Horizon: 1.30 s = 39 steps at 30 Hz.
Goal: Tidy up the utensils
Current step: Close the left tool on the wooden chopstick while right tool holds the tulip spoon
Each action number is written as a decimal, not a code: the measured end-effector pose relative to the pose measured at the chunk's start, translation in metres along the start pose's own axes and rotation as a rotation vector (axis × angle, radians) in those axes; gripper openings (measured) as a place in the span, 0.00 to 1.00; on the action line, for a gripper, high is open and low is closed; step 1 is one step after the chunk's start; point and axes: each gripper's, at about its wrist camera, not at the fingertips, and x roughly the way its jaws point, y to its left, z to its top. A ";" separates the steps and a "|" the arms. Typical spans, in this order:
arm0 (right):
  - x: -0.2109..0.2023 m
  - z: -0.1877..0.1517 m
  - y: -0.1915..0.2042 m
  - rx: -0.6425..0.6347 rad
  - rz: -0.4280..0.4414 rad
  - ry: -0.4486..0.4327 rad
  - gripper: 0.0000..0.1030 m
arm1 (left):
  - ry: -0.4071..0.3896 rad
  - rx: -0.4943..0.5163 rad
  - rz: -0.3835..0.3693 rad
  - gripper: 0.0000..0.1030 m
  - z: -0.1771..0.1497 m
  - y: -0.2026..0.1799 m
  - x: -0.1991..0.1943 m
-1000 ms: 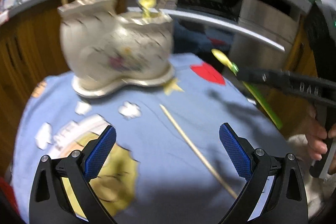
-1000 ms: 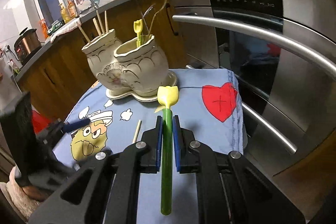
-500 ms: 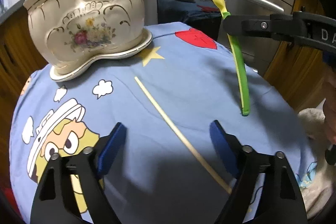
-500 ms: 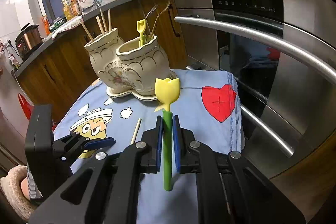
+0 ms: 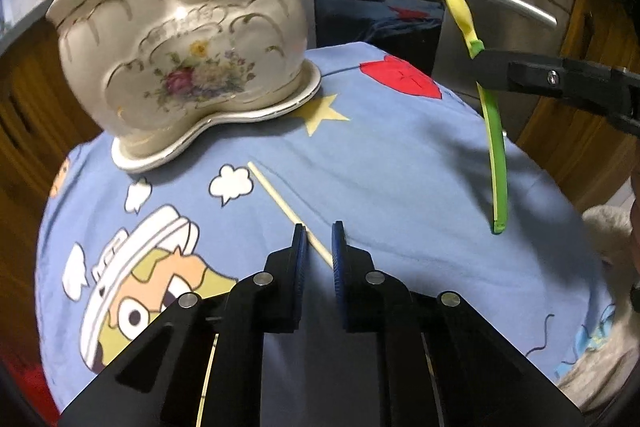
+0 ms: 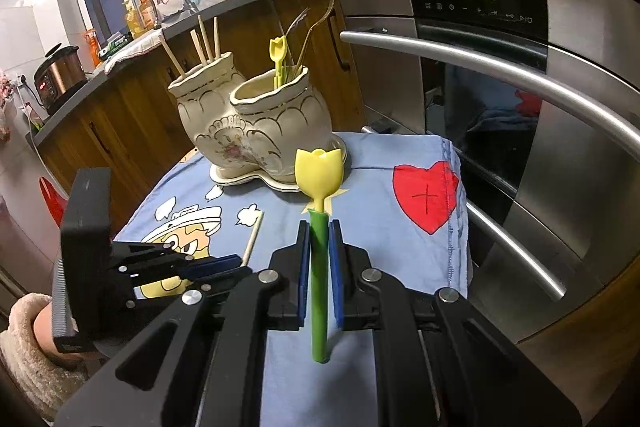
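Note:
A cream floral ceramic double holder stands on its saucer on the blue cartoon cloth; it also shows in the right wrist view, with chopsticks in one cup and a yellow spoon and forks in the other. My left gripper is shut on a wooden chopstick that lies on the cloth. My right gripper is shut on a green-handled yellow tulip spoon, held upright above the cloth; it also shows in the left wrist view.
A steel oven with a long bar handle stands right behind the table edge. Wooden cabinets and a counter with bottles lie at the back left. A person's sleeved hand holds the left gripper.
My left gripper has moved down to the chopstick and its jaws have closed on it. My right gripper has lifted the tulip spoon a little higher.

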 end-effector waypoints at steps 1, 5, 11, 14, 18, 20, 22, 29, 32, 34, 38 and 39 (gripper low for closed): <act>0.000 0.000 0.000 -0.001 0.001 0.002 0.09 | -0.008 0.017 -0.023 0.07 0.000 -0.003 -0.002; 0.000 0.000 0.000 -0.002 0.006 0.002 0.09 | -0.016 0.071 -0.094 0.02 0.001 -0.016 -0.010; 0.001 0.000 0.000 0.000 0.011 0.004 0.09 | 0.019 -0.007 -0.061 0.19 0.000 -0.011 -0.006; 0.001 0.000 0.001 -0.002 0.011 0.008 0.09 | -0.004 0.004 -0.030 0.49 -0.004 -0.016 -0.012; 0.001 0.000 0.001 -0.006 0.013 0.007 0.09 | -0.013 0.012 0.011 0.50 -0.008 -0.015 -0.017; 0.001 0.000 0.001 -0.006 0.018 0.007 0.09 | -0.007 0.006 0.041 0.50 -0.012 -0.010 -0.017; 0.002 0.000 0.002 -0.009 0.019 0.010 0.09 | 0.000 -0.017 0.056 0.50 -0.016 -0.004 -0.018; 0.000 -0.001 0.005 -0.018 0.022 0.005 0.09 | 0.026 -0.047 0.002 0.26 -0.017 0.014 -0.010; -0.001 -0.001 0.003 -0.015 0.025 0.006 0.09 | 0.042 -0.001 -0.016 0.11 -0.017 0.021 -0.013; -0.001 -0.001 0.003 -0.014 0.021 0.005 0.09 | 0.042 0.058 -0.017 0.08 -0.020 0.021 -0.017; 0.001 -0.001 0.005 -0.018 0.026 0.009 0.09 | 0.045 0.183 -0.060 0.04 -0.031 0.010 -0.030; 0.001 -0.001 0.006 -0.019 0.029 0.012 0.09 | 0.045 0.206 -0.068 0.02 -0.033 0.008 -0.034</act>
